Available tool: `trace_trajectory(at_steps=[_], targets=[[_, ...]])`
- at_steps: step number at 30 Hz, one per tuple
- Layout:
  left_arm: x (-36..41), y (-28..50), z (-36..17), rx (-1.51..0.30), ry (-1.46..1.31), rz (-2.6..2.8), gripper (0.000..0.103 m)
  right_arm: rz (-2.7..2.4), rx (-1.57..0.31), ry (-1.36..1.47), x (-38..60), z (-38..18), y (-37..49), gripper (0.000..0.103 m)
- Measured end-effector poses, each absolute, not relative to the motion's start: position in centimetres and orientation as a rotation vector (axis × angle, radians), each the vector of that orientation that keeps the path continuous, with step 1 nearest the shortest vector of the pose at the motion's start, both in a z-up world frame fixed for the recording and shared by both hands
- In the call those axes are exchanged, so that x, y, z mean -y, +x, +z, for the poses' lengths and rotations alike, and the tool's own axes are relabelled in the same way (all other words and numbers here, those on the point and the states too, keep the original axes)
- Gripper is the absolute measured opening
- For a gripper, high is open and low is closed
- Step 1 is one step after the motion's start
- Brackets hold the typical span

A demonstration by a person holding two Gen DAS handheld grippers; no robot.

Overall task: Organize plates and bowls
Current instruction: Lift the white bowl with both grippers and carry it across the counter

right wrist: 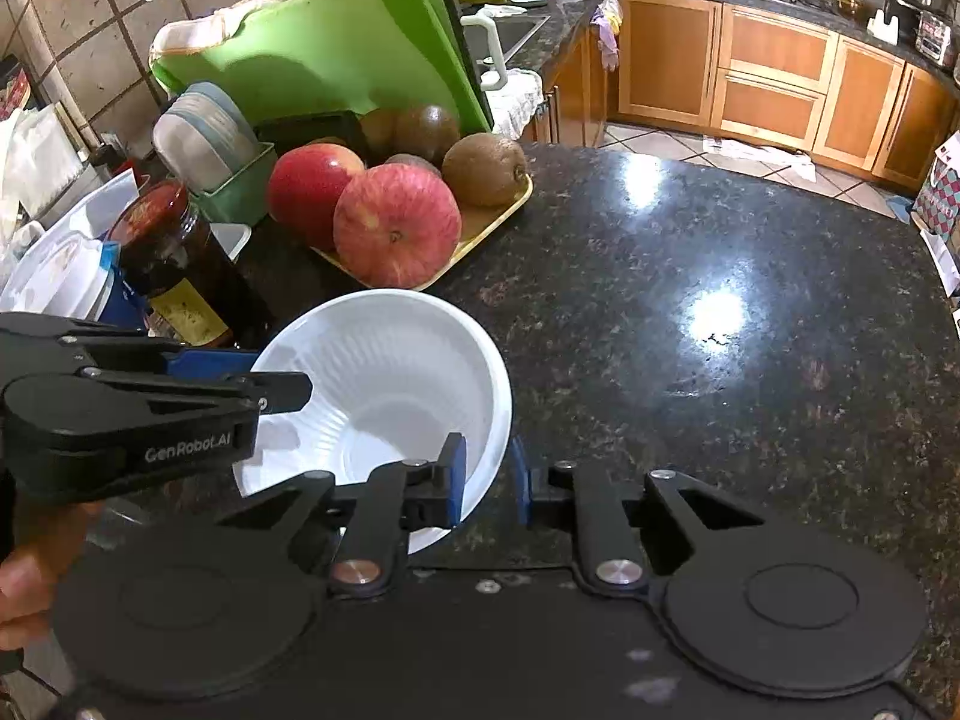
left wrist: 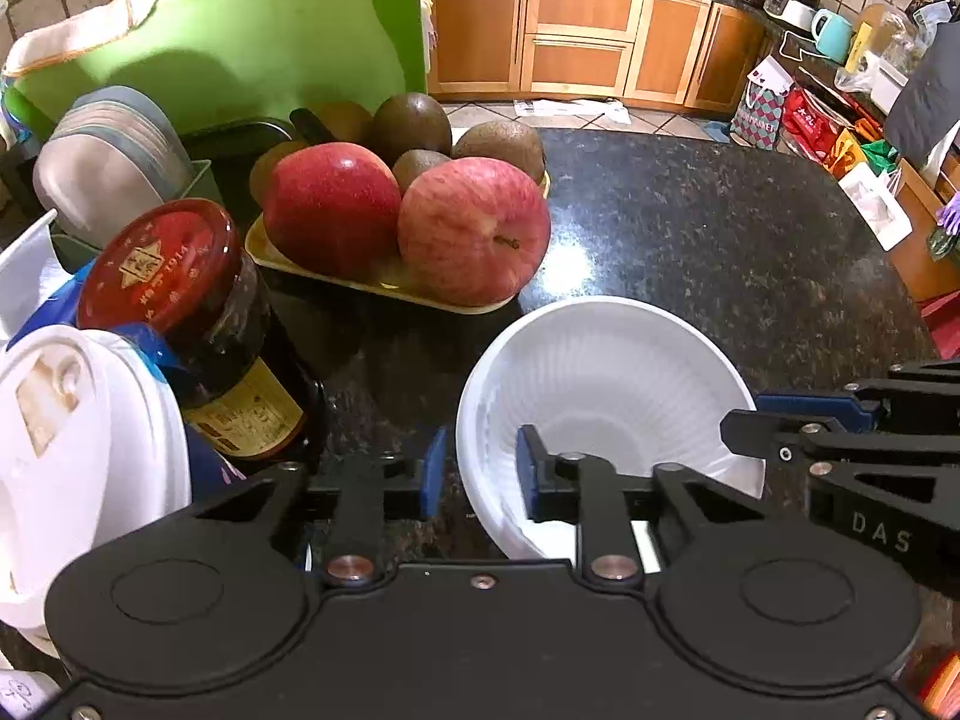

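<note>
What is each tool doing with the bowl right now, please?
Left tool: open, straddling the white bowl's rim, not clamped.
Right tool: open, straddling the opposite rim, not clamped.

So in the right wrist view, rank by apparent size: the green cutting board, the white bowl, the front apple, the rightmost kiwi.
1. Green cutting board, though it stands farthest back.
2. White bowl, nearest the camera, so its size is inflated.
3. Front apple.
4. Rightmost kiwi, clearly the smallest.
</note>
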State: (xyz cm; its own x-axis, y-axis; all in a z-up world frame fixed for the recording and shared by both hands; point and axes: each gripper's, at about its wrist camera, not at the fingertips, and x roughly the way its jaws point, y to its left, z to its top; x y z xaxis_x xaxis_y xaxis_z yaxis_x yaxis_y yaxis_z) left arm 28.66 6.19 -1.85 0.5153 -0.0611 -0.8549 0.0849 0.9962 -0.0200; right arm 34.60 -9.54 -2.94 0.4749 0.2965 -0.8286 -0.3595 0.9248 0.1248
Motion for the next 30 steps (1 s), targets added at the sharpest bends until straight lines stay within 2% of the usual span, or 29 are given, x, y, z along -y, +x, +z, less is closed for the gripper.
trace_trajectory(at_steps=[5, 21, 30], targets=[[-6.1, 28.8, -2.1, -1.022, 0.027, -0.083, 0.022, 0.392, -0.990, -0.072, 9.3, -3.0, 34.5, 0.016], [-6.5, 27.7, -1.5, -1.016, 0.006, -0.110, 0.022, 0.378, -0.963, -0.050, 10.0, -1.6, 32.4, 0.015], [-6.0, 27.8, -2.6, -1.048, 0.005, -0.126, 0.022, 0.357, -1.001, -0.040, 10.3, -2.9, 32.5, 0.016]])
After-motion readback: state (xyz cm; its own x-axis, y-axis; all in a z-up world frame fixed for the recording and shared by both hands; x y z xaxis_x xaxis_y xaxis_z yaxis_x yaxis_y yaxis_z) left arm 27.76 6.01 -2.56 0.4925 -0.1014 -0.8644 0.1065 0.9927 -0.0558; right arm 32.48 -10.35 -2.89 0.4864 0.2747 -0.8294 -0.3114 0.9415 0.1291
